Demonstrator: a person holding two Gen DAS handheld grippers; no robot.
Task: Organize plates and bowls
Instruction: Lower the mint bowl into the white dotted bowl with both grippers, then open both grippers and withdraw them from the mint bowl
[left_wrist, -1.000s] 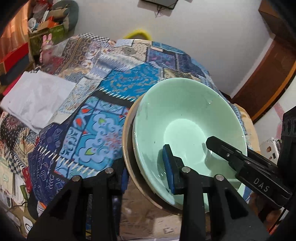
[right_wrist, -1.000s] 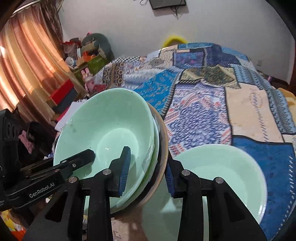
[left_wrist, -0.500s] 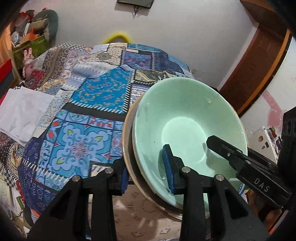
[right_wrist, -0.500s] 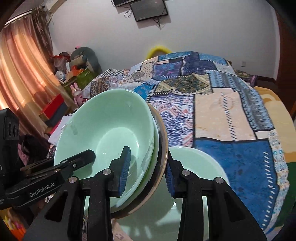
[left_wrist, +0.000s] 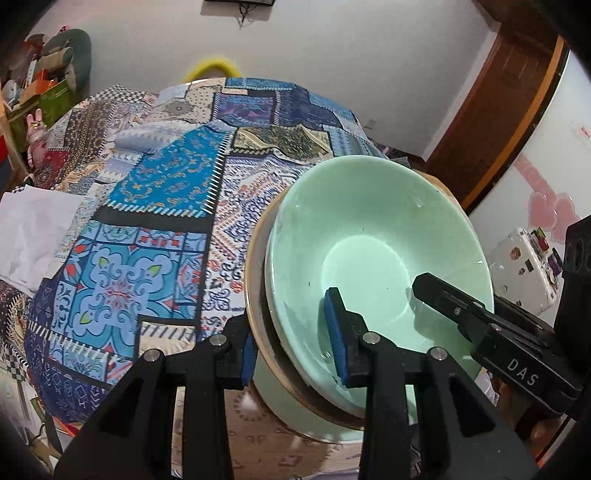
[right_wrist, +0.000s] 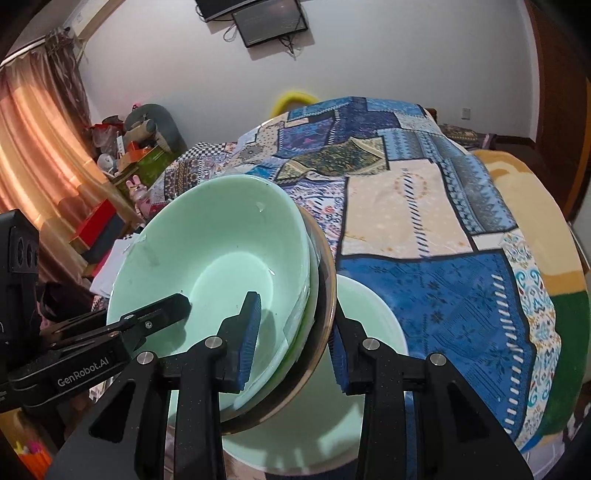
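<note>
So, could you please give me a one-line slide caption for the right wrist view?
Both grippers clamp a stack of green bowls above a green plate on the patchwork quilt.

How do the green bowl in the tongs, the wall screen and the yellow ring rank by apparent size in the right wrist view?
1. Green bowl, though nearness inflates it.
2. Wall screen.
3. Yellow ring, partly hidden behind the bedspread.

A tilted stack (left_wrist: 376, 258) of mint-green bowls (nested inside a tan-rimmed plate (right_wrist: 327, 291)) is in the air above another green dish (right_wrist: 373, 317) on the quilt.
</note>
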